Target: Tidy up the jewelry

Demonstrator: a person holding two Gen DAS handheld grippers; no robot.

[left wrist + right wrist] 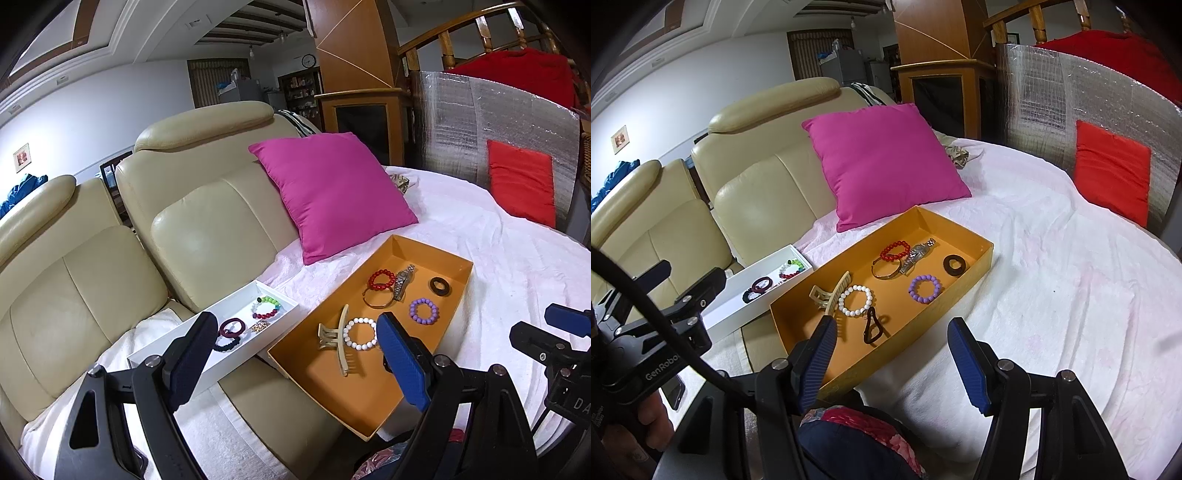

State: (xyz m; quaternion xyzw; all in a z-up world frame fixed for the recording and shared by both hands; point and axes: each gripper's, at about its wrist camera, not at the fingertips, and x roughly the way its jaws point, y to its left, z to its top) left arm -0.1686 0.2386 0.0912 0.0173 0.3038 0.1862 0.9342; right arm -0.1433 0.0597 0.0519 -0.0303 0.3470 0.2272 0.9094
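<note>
Jewelry loose in orange box [982,254], some in white tray [236,360] | left claw [295,354] wide, empty | right claw [892,363] half-open, empty | risk: white bead bracelet [855,300] touches hair claw clip [827,299], may snag.

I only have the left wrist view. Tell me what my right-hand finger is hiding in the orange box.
Observer: A black hair tie lies on the box floor, just on the near side of the white bead bracelet.
Operator: Report the right gripper. I see only its edge.
Observer: The right gripper is open with nothing between its jaws. One finger shows over the orange box, the other over the white cloth.
</note>
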